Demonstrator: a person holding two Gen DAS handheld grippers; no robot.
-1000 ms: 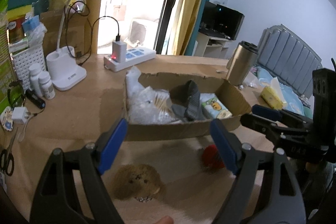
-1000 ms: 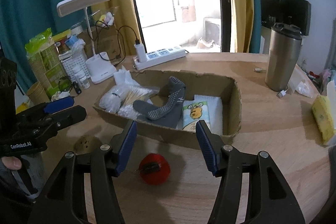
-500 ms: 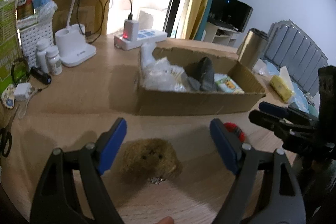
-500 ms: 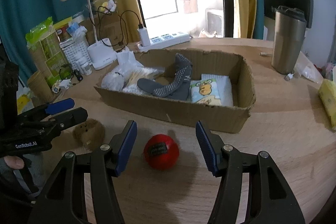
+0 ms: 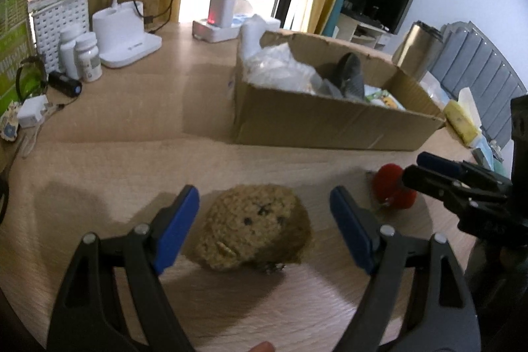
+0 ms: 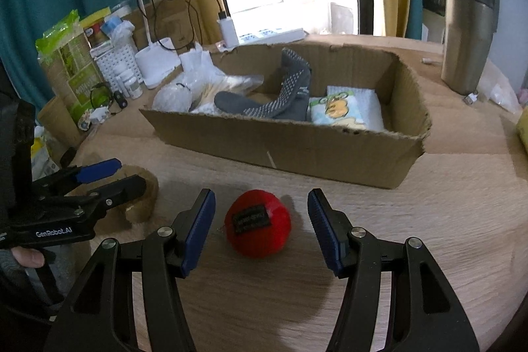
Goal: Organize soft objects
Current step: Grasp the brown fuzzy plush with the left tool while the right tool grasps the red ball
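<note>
Both pairs of jaws are standing apart, each straddling a soft toy without touching it.

We are bracketing the brown plush [image 5: 254, 228] with the left gripper [image 5: 264, 220] and the red ball [image 6: 258, 227] with the right gripper [image 6: 260, 225]; we should centre each before closing gently. Both are lying on the table [image 6: 445, 220], near side of the cardboard box [image 6: 297, 147]. Since a second ago, we are lower and the toys loom closer.

Matt pale wood-grain table [image 6: 429, 203], rough torn corrugated cardboard box [image 6: 297, 144], fuzzy brown plush toy [image 5: 254, 226], soft red fabric ball [image 6: 257, 223] with black label, brushed metal tumbler [image 6: 465, 38], knitted grey sock [image 6: 283, 98], crinkly clear plastic bags [image 6: 184, 88].
</note>
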